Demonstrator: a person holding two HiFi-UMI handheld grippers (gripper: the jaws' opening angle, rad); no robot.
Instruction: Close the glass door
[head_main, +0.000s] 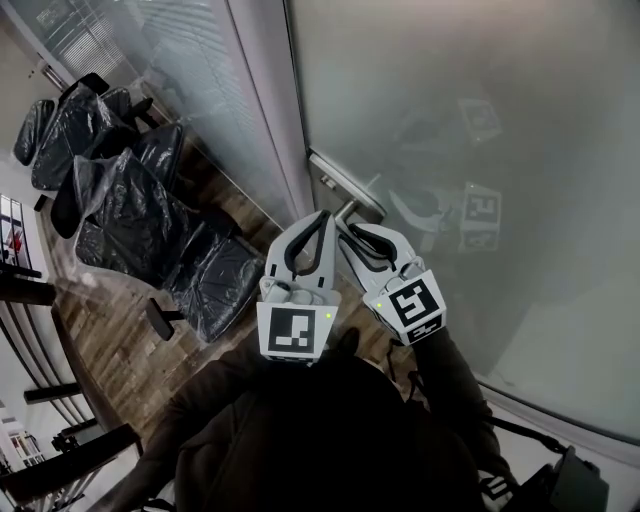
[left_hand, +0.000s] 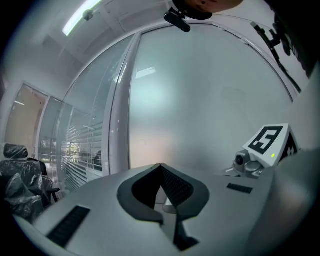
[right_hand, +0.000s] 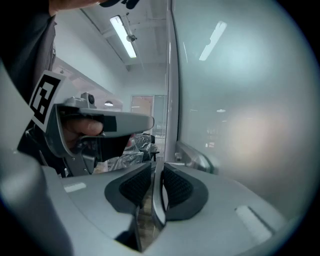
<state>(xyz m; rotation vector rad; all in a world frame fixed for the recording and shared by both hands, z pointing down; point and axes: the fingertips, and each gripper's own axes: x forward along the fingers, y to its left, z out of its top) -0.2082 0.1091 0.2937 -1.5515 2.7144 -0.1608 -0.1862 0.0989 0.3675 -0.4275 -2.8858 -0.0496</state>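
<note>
The frosted glass door (head_main: 480, 150) fills the right of the head view, with a metal lever handle (head_main: 345, 185) near its left edge. My right gripper (head_main: 352, 232) is at that handle. In the right gripper view its jaws (right_hand: 156, 172) are shut on a thin metal part of the handle (right_hand: 197, 159). My left gripper (head_main: 322, 215) hovers just left of the handle. Its jaws (left_hand: 160, 167) are shut tip to tip, facing the glass (left_hand: 200, 100), with nothing clearly held.
A grey door post (head_main: 270, 110) stands left of the door, and beyond it a glass partition with blinds (head_main: 200, 80). Several office chairs wrapped in black plastic (head_main: 130, 190) stand on the wooden floor (head_main: 120, 340) at the left.
</note>
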